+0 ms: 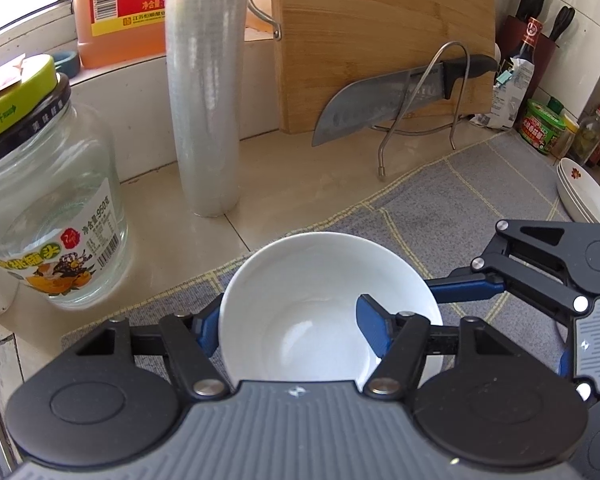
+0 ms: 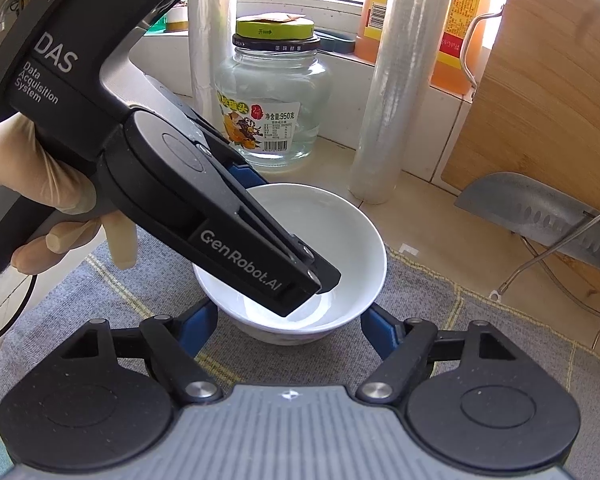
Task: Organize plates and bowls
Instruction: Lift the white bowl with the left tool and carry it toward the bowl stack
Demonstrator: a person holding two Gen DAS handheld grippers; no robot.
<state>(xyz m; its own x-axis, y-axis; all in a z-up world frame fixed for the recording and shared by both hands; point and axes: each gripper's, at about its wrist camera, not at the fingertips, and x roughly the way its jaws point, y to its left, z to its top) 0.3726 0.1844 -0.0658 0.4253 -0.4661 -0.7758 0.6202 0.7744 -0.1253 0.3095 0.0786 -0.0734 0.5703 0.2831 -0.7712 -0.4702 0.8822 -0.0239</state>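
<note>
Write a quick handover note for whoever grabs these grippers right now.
Left gripper: shut on the bowl, one finger inside, one outside the rim.
Right gripper: shut on the same bowl, fingers outside its sides.
Bowl sits on the grey mat, near the jar.
Plates are stacked at the mat's far right.
Done: bowl gripped. Left: move it to its place.
</note>
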